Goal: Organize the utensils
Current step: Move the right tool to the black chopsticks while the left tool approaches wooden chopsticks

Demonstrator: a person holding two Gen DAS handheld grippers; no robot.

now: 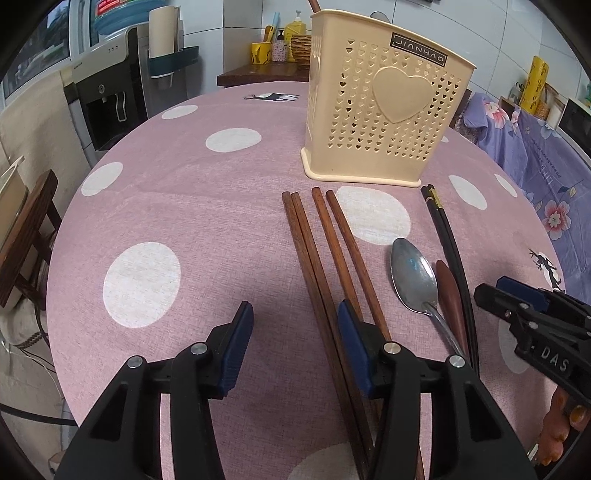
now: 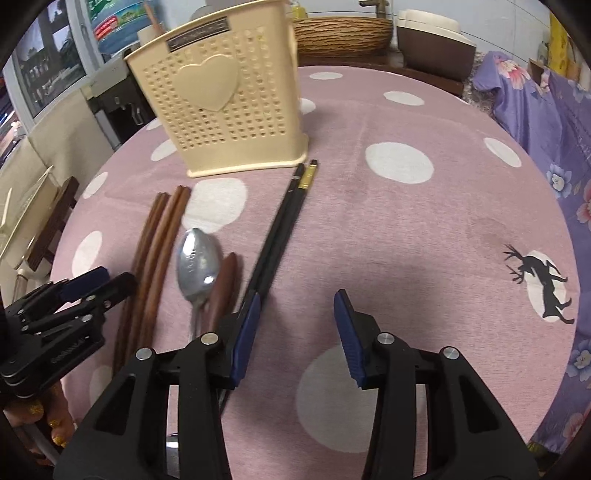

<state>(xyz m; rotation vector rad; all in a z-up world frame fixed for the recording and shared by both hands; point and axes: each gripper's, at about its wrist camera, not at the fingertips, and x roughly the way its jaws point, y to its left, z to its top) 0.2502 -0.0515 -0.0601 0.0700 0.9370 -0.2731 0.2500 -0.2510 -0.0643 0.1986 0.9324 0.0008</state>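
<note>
A cream perforated utensil holder stands upright on the pink dotted tablecloth; it also shows in the right wrist view. In front of it lie several brown wooden chopsticks, a metal spoon, a brown wooden spoon and a pair of black chopsticks. My left gripper is open and empty above the brown chopsticks' near ends. My right gripper is open and empty, its left finger over the black chopsticks.
The round table has a purple floral cloth beyond its right edge. A water dispenser and a wooden chair stand at the left. A woven basket and a pot stand behind the table.
</note>
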